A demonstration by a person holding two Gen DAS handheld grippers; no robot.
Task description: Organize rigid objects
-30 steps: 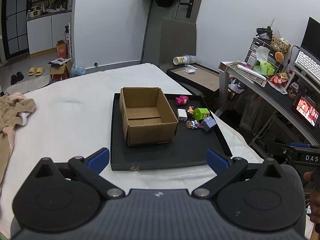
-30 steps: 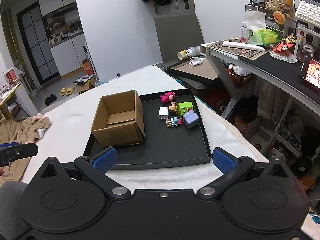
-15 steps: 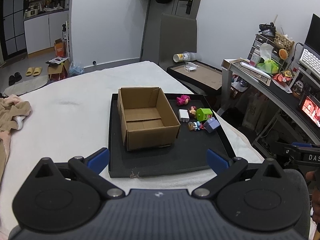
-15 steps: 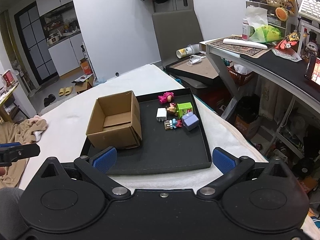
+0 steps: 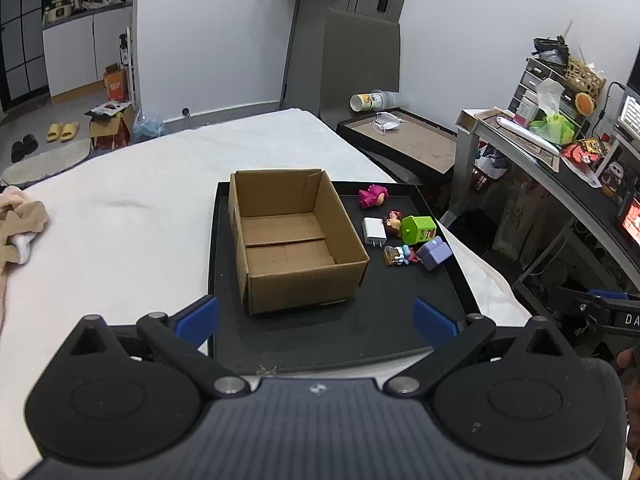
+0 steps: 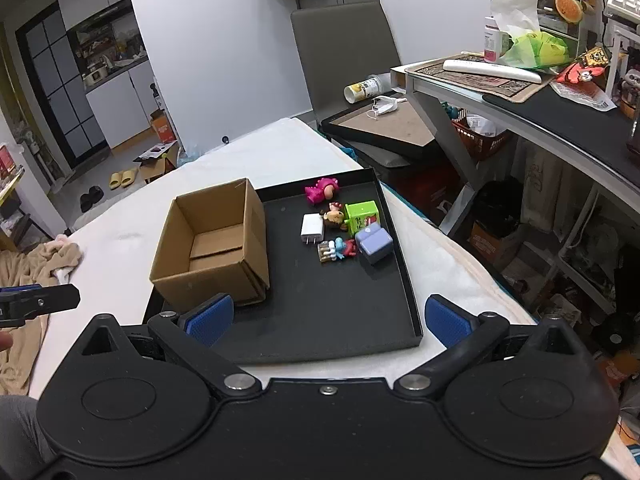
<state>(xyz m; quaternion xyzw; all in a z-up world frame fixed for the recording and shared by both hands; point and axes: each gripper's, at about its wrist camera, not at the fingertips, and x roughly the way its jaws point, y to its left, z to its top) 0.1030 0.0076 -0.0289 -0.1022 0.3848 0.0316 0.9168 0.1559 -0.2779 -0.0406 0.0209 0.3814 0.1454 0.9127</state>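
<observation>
Left gripper: fingers spread wide, nothing between them; held above the near edge of the tray.
Right gripper: fingers spread wide, empty; also short of the tray's near edge.
Tray: black, low raised rim, lying on a white cloth.
Box: open cardboard, on the tray's left half; interior empty.
Toys: six small items clustered to the right of the box, some touching: pink figure, white charger, brown figure, green block, purple block, small striped figure.
Progress: judged not started; all six remain outside the box.
Edges: purple block sits near the right rim; box wall borders the cluster's left.
Open room: bare tray floor between grippers and toys permits a straight approach.
</observation>
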